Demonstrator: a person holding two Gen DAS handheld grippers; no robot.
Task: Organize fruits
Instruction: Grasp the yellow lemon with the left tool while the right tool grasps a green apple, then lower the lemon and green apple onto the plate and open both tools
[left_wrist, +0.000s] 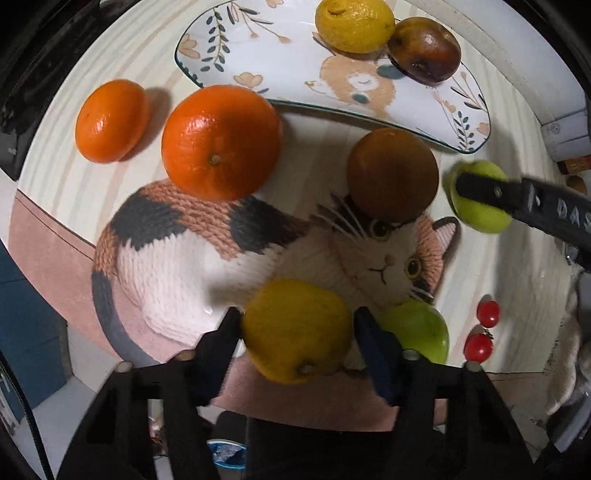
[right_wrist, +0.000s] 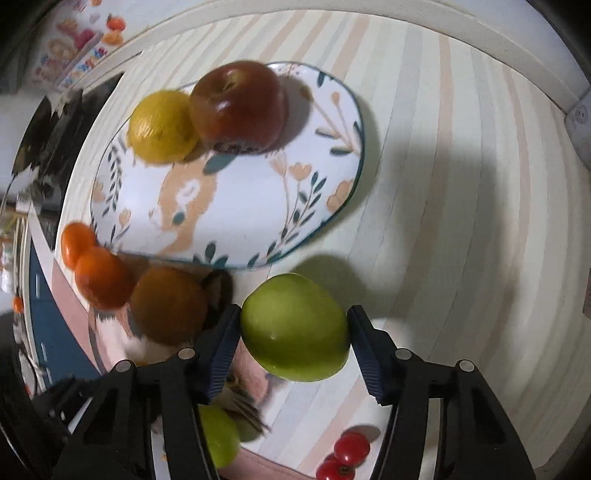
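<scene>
Each gripper, left (left_wrist: 295, 343) and right (right_wrist: 293, 345), was matte black plastic with two angular fingers. Ribbed dark-blue pads (right_wrist: 221, 350) lined the inner finger faces. Round metallic pins (right_wrist: 403, 353) sat behind the pads, on the finger linkages.

plate (right_wrist: 332, 140): white, floral, teal rim | mat (left_wrist: 177, 258): calico cat print | apple (right_wrist: 295, 328): green | tomatoes (left_wrist: 484, 328): red

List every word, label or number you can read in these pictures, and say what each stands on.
"DAS": raised letters on the right gripper finger in the left wrist view, cut off at the edge.
Colourful box in the right wrist view's top left corner: print too blurred to read.
</scene>
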